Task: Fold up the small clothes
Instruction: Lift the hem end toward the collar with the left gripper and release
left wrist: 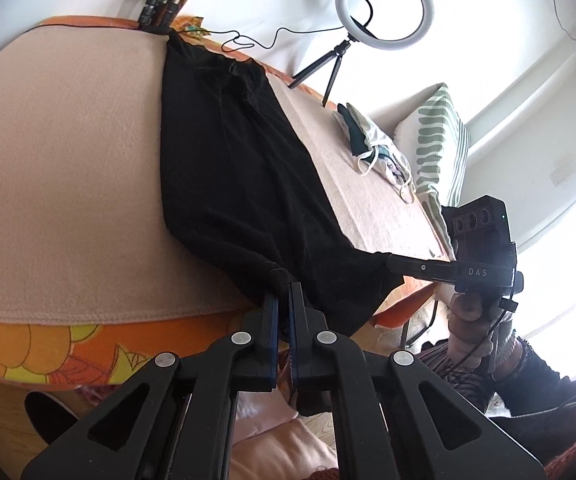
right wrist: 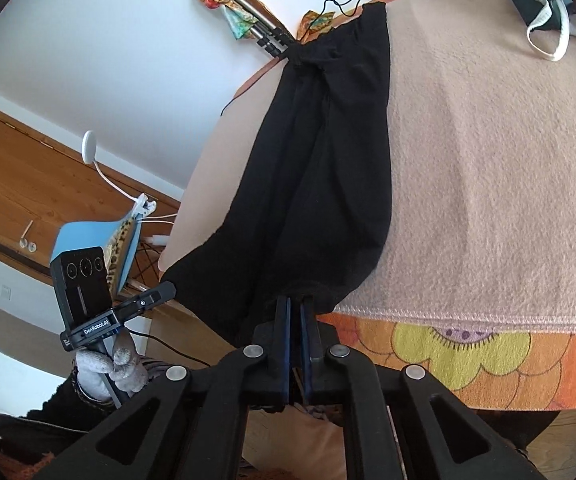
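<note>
While black garment point(left wrist: 239, 168) lies stretched lengthwise across beige blanket point(left wrist: 67, 184), both near corners hang off front edge. Left gripper point(left wrist: 283, 280) jaws clamped on one corner; right gripper point(right wrist: 296, 300) jaws clamped on other. Pile of small clothes point(left wrist: 372, 148) near ring light point(left wrist: 384, 6).

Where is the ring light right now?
In the left wrist view, the ring light stands on its small tripod at the far edge of the beige blanket, beyond the black garment and left of the clothes pile.
</note>
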Motion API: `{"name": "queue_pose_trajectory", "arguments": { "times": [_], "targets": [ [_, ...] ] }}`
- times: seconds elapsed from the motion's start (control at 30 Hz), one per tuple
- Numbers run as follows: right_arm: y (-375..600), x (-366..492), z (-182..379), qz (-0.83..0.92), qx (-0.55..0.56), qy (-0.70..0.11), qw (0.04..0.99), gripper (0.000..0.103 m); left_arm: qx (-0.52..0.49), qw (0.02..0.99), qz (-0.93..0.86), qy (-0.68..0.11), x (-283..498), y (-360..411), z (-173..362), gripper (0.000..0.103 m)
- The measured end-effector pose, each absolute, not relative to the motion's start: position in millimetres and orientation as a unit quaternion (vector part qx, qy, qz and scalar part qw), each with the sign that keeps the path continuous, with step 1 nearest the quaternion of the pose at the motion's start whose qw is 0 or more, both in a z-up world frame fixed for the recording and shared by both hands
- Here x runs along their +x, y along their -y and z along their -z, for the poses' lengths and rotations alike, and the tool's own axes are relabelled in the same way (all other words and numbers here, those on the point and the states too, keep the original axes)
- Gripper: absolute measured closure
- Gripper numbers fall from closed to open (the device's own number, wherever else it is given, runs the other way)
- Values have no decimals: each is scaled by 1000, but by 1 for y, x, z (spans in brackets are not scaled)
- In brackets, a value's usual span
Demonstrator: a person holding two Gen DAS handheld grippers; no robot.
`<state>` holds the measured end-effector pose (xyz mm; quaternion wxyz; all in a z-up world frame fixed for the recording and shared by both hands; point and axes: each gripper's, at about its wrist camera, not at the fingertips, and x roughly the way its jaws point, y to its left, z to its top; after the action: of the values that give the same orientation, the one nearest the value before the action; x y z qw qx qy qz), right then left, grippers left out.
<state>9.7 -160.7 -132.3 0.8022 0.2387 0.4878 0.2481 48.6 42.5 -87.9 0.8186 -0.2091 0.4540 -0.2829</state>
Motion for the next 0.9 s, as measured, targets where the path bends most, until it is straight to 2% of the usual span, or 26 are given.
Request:
{"name": "queue_pose_trajectory", "arguments": {
  "times": [0.4,0.63,0.9],
  "targets": [
    [169,97,111,-227,250,-457,823,101,-220,831,256,-441,130,-53,78,100],
    [179,150,134,-201,275,-467,816,101,-222,830,230,-456,180,-57,95,100],
    [187,169,151,-175,278,-484,811,101,-217,825,227,-469,200,-56,111,100]
  ]
}}
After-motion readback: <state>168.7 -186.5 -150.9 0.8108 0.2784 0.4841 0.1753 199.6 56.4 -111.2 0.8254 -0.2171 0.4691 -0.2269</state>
